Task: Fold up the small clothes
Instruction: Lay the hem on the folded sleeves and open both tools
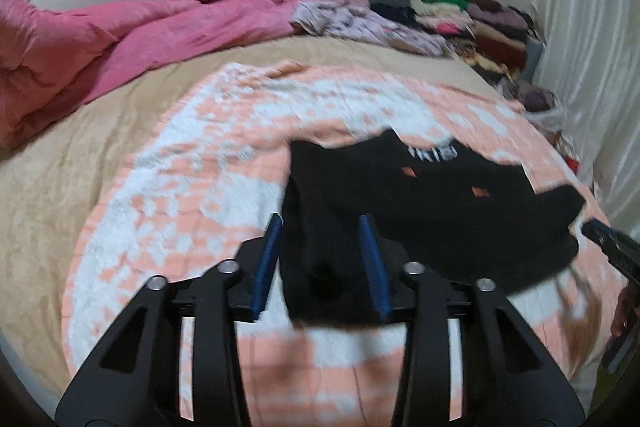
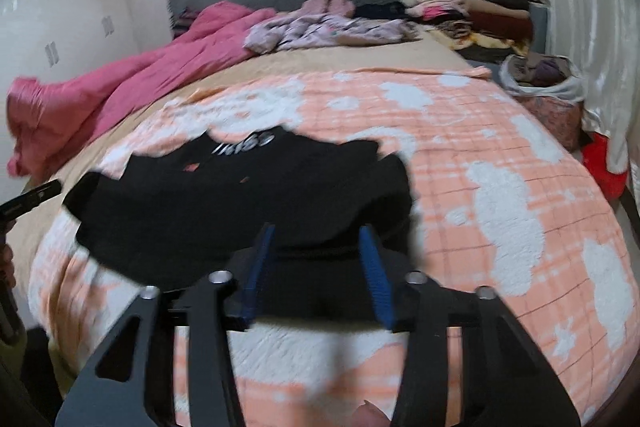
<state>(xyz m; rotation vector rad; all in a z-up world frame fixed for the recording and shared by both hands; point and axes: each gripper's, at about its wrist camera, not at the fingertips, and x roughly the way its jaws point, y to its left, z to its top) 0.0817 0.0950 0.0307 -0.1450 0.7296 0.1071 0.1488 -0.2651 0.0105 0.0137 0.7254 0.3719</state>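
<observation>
On the left, the left gripper has its blue pads apart, and a dark hanging fold of the black shirt sits in the gap. The fold looks narrower than the gap and the blur hides any contact, so it does not appear pinched. The shirt is soft knit, matte, with white lettering near the collar and two small orange diamonds; it spreads rightward over the blanket, a fuzzy peach-and-white plaid with cloud-like patches.

Right of that, the right gripper also stands with pads parted over the shirt's near hem, which crosses between them on the blanket; no squeeze shows. The shirt lies mostly left of these fingers. The quilt, pink and crinkled, bunches far left; folded clothes are stacked by the headboard.
</observation>
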